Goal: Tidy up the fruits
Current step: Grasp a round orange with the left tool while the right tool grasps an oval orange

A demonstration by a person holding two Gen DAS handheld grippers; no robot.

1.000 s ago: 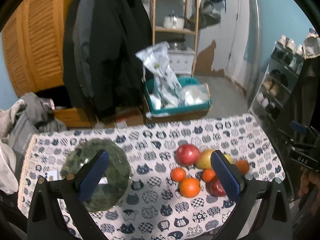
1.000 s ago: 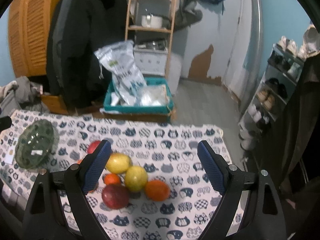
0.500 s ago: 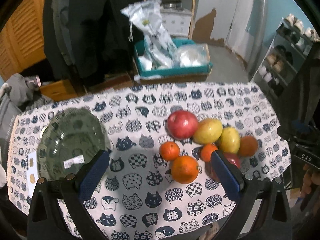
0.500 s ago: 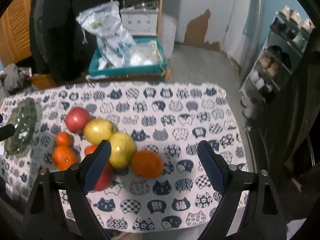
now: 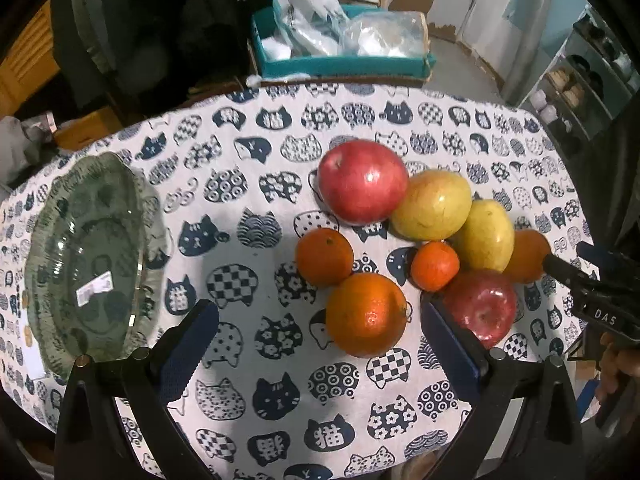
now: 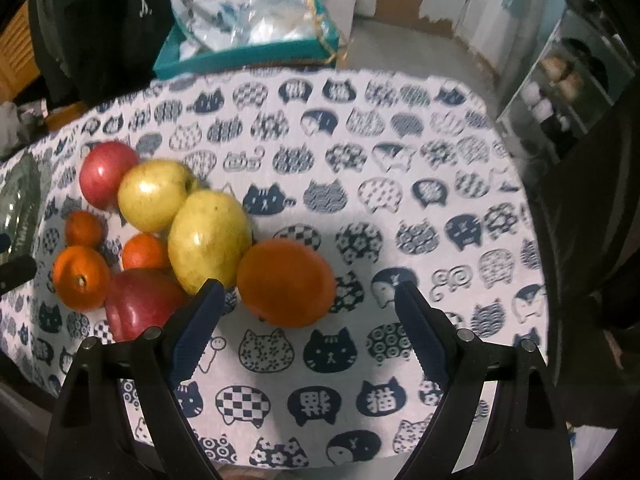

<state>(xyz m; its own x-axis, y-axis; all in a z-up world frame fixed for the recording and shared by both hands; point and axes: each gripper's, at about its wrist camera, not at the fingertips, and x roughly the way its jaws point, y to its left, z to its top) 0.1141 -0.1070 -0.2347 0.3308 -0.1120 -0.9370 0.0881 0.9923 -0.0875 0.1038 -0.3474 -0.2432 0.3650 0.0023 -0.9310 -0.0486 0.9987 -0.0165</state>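
Note:
A pile of fruit lies on the cat-print tablecloth (image 5: pixel 248 184): a big red apple (image 5: pixel 362 181), two yellow fruits (image 5: pixel 434 205) (image 5: pixel 486 235), several oranges, the nearest one (image 5: pixel 366 314), and a second red apple (image 5: pixel 480 304). A green glass plate (image 5: pixel 88 256) sits at the left. My left gripper (image 5: pixel 320 312) is open above the table, the near orange between its fingers. My right gripper (image 6: pixel 306 294) is open, low over the cloth, just before a large orange (image 6: pixel 286 282). The right gripper's body also shows in the left wrist view (image 5: pixel 592 292).
Beyond the table's far edge stands a teal crate (image 5: pixel 344 62) with plastic bags. Dark coats (image 5: pixel 132 28) hang at the back left. A shoe rack (image 5: pixel 580 76) stands at the right. The table's right edge (image 6: pixel 520 184) lies near a dark garment.
Both grippers have tilted down and moved closer to the table and the fruit pile. The fruit now fills more of both views. Both grippers stay open.

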